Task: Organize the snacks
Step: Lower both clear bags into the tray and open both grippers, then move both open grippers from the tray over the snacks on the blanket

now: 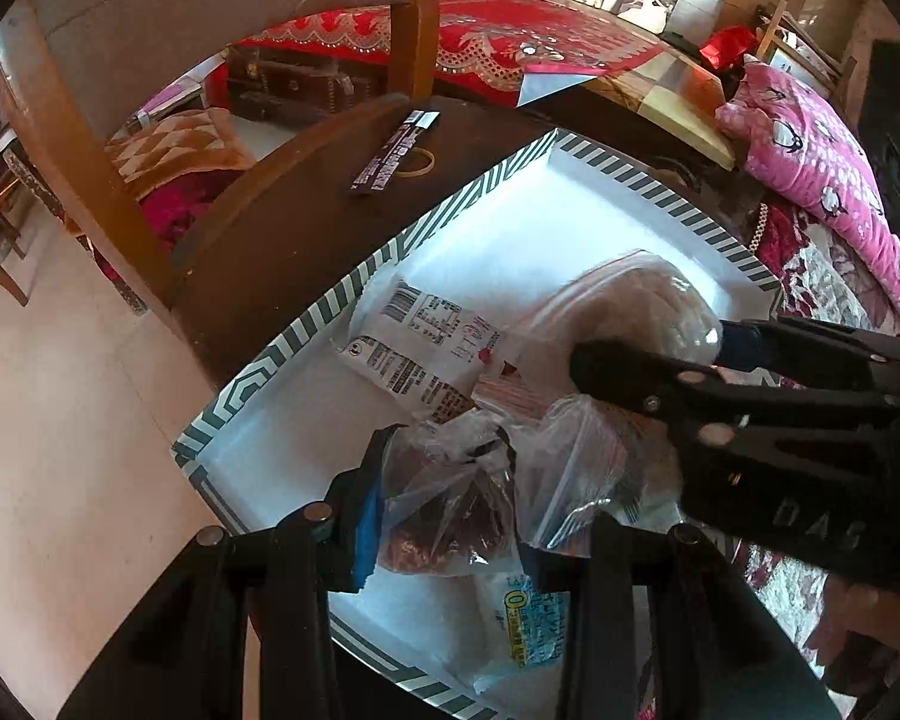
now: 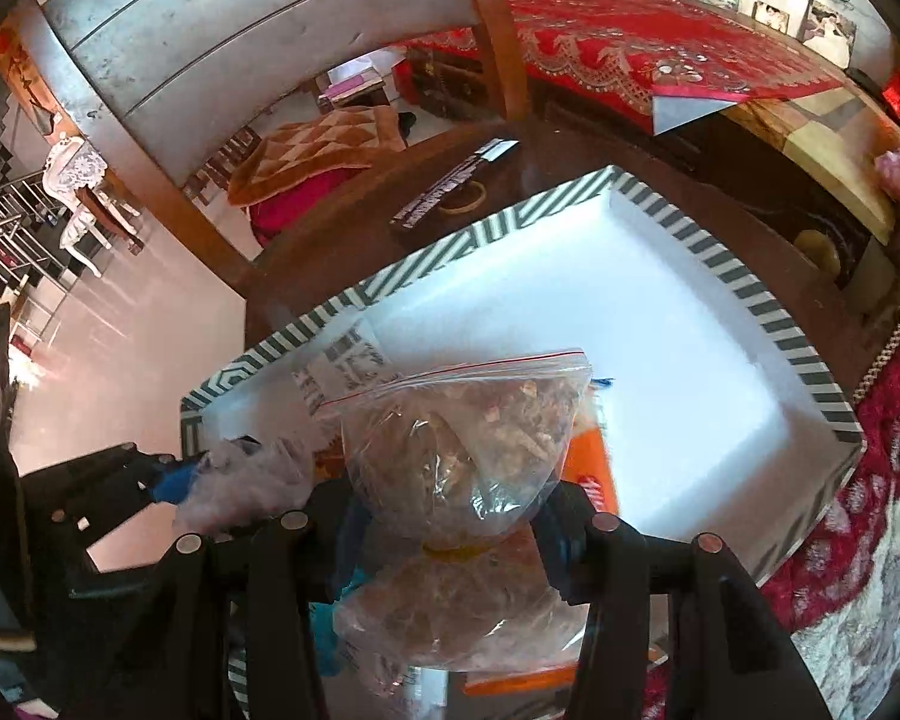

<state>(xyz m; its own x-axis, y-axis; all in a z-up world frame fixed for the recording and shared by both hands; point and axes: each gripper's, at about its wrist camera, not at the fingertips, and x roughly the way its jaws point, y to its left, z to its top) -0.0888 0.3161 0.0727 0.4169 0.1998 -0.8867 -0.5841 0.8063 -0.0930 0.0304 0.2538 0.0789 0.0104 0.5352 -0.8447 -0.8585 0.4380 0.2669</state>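
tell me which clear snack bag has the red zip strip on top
The zip bag of pale brown snacks gripped by the right gripper; the crumpled bag in the left gripper has no strip.

Right tool (image 2: 450, 531) clamping zip bag (image 2: 462, 450), over striped tray (image 2: 720, 276)

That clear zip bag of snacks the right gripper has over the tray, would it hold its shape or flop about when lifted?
The zip bag probably flops: thin clear film, crumpled and bulging between the right gripper's jaws. Its loose lumpy contents would likely shift and sag to the bottom. The glossy film may be slippery, so it could slide in the grip.
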